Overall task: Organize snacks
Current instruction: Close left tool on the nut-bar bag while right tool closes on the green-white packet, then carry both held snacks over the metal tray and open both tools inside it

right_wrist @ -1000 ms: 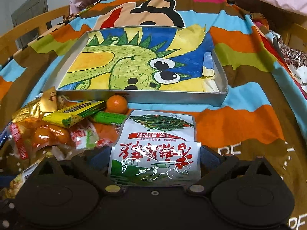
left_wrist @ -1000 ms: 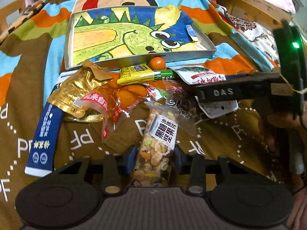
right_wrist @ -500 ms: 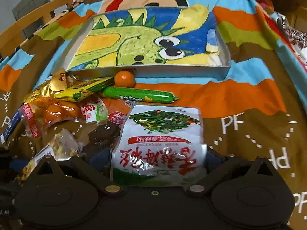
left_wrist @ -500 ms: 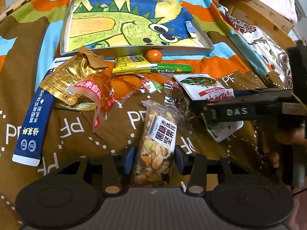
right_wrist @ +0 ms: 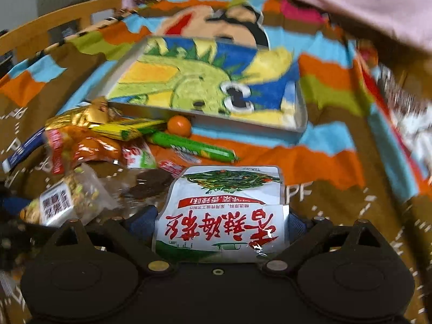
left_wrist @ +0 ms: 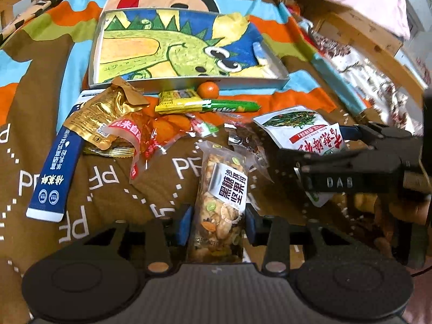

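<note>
A clear nut-brittle packet (left_wrist: 220, 197) with a white label stands between the blue pads of my left gripper (left_wrist: 217, 224). Its jaws are closing and press on the packet's sides. A white seaweed-snack pouch (right_wrist: 224, 216) with red writing sits between the pads of my right gripper (right_wrist: 221, 221), whose jaws are closing on its edges. In the left wrist view that pouch (left_wrist: 297, 127) hangs lifted off the blanket. The dinosaur-print tin tray (left_wrist: 189, 83) lies beyond the snack pile with no snacks in it.
Loose on the blanket before the tray lie a gold pouch (left_wrist: 100, 118), a blue stick pack (left_wrist: 56, 172), a red-orange packet (left_wrist: 151, 132), a yellow bar (left_wrist: 178, 101), a green sausage stick (left_wrist: 232, 106) and a small orange (left_wrist: 207, 89). A wooden bed rail (right_wrist: 54, 27) runs at the left.
My right gripper has pulled back from the tray and risen with the white pouch, rolling a little and uncovering the green stick. The left gripper still holds the nut packet in about the same place.
</note>
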`<state>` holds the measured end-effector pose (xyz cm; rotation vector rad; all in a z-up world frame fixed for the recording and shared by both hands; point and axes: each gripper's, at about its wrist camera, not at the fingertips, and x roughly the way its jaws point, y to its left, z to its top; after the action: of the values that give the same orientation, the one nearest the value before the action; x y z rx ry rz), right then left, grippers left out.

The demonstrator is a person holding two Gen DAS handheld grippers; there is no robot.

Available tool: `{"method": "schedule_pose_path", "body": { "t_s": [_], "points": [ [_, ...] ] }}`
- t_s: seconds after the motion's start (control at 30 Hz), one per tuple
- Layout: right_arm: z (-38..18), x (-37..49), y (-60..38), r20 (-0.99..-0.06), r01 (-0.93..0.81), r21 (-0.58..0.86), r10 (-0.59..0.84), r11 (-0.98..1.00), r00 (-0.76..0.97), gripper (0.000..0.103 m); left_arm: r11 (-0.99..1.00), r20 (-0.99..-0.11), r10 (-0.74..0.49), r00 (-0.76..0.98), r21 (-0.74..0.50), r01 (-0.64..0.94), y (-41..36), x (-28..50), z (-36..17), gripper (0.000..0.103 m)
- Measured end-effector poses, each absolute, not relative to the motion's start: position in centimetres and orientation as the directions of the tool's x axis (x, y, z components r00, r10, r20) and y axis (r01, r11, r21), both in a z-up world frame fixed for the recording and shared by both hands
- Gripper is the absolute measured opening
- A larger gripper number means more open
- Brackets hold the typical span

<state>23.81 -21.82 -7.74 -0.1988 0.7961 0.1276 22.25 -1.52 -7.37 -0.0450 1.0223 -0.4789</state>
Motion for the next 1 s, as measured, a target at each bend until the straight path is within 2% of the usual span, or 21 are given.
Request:
{"method": "schedule_pose_path", "body": {
  "t_s": [0.2,0.5,0.77,1.0],
  "points": [
    [-6.5,21.0,-20.4,-0.630,-0.239,-0.250,0.030,0.938,0.776,0.095,0.886,-0.760,-0.449,0.469,-0.309,0.347,-0.8,21.1,-6.2,0.044],
    [-2.2,20.5,-19.9,-0.483,-0.193,-0.250,0.051,0.949,0.874,0.095,0.869,-0.600,-0.493,0.630,-0.370,0.329,-0.1,19.9,-2.1,0.044],
    [2.3,23.3,-19.6,-0.386,-0.198,-0.289,0.076,0.936,0.920,0.095,0.907,-0.459,-0.385,0.801,-0.350,0.235,0.6,23.5,1.8,0.044],
    [4.0,28.3,-20.9,-0.214,-0.137,-0.323,0.069,0.936,0.974,0.096,0.921,-0.373,-0.308,0.875,-0.347,0.176,-0.2,31.0,2.0,0.044]
  ]
}}
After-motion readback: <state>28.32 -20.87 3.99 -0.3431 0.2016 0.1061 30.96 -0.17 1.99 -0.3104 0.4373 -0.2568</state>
